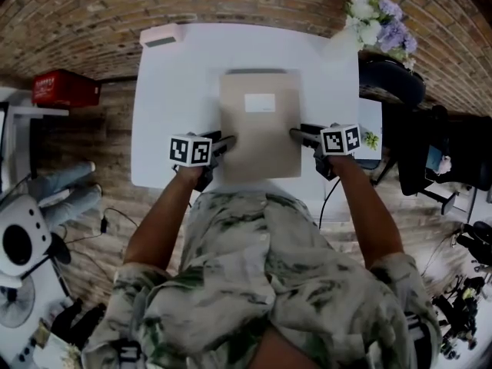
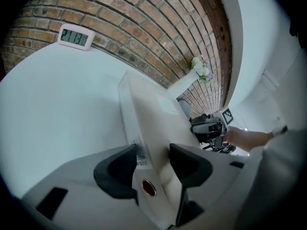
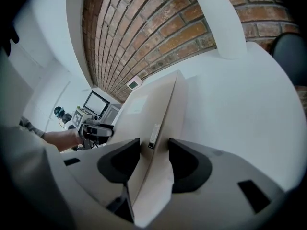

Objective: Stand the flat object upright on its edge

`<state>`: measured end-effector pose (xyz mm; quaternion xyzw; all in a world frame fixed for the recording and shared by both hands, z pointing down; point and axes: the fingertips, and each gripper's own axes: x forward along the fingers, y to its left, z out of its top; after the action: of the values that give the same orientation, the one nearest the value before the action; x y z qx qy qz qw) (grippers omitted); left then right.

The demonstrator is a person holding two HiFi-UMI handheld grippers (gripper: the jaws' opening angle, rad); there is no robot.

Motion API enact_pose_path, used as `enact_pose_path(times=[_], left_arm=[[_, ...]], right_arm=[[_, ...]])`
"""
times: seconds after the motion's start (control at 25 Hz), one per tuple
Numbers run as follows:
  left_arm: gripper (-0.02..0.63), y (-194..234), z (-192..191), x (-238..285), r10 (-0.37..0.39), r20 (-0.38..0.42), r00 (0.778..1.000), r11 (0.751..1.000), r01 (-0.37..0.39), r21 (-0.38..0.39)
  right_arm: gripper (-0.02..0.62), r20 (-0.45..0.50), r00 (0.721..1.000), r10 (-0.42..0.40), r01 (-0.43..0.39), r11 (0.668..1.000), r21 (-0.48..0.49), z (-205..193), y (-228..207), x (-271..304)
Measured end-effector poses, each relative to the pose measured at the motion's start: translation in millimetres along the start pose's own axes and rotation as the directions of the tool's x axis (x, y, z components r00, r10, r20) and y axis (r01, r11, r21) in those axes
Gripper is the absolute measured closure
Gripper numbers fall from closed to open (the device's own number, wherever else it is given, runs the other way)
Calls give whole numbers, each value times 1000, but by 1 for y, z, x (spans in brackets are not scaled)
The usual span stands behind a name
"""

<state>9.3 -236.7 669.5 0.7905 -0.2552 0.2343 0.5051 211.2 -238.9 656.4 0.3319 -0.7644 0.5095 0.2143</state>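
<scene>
The flat object is seen at the centre of the white table, long axis running up the frame, and is flanked on both side edges. The left gripper is spread wide, the object's left edge lying between the pads but not pressed. The right gripper appears to be pinching the right edge, though contact is hard to judge. The object looks raised on its lower edge, so balance is likely carried from the right side. A small display is spotted upper left and flowers upper right, both well apart; nothing is found in the way.
</scene>
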Motion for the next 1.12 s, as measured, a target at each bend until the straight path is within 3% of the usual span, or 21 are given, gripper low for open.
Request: enact_pose_path(times=[0.44,1.12], left_arm=[[391,-9,0,-10,27,19,999,999,-28,24],[394,-29,51,-81,76,183,980,977,-110,182]], right_arm=[[411,-3,1000,-18,18,999,-41,0,10,-7],[420,127,992,9,25,963,-267,60,78,-29]])
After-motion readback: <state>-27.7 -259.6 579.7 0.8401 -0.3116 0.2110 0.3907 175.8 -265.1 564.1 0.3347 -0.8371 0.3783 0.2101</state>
